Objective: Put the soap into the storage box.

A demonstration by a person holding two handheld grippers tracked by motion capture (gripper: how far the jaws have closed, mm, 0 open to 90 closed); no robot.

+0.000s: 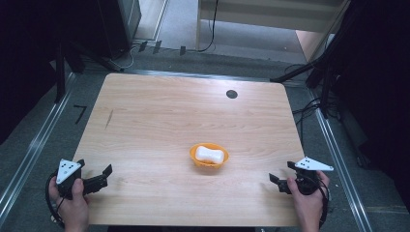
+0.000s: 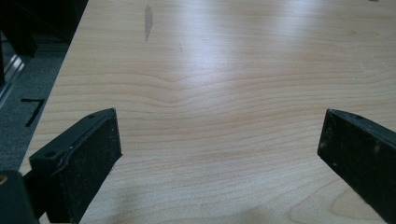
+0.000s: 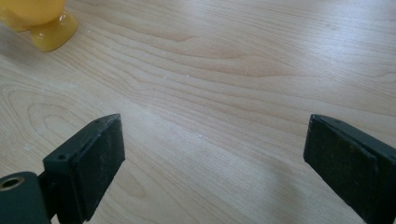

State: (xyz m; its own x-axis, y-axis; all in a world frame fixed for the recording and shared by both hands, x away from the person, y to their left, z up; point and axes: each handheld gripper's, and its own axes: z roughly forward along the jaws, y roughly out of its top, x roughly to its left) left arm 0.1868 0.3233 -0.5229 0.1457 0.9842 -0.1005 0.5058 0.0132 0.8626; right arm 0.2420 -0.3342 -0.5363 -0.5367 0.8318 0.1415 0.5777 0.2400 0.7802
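Note:
An orange bowl (image 1: 209,155) stands on the wooden table (image 1: 169,116), a little right of the middle, with a white lump (image 1: 209,154) lying in it. Its yellow-orange foot shows at the top left of the right gripper view as the bowl (image 3: 44,23). A hand holds my left gripper (image 1: 94,175) at the table's front left corner, open, with bare wood between its jaws. At the front right corner another hand holds my right gripper (image 1: 282,175), also open and empty. In the gripper views, the left gripper (image 2: 219,144) and the right gripper (image 3: 215,144) each have their black jaws spread wide.
A small dark round spot (image 1: 231,94) marks the table near its far right edge, and a dark streak (image 1: 109,119) lies at the left. Metal rails (image 1: 34,145), black stands and cables surround the table on the grey floor.

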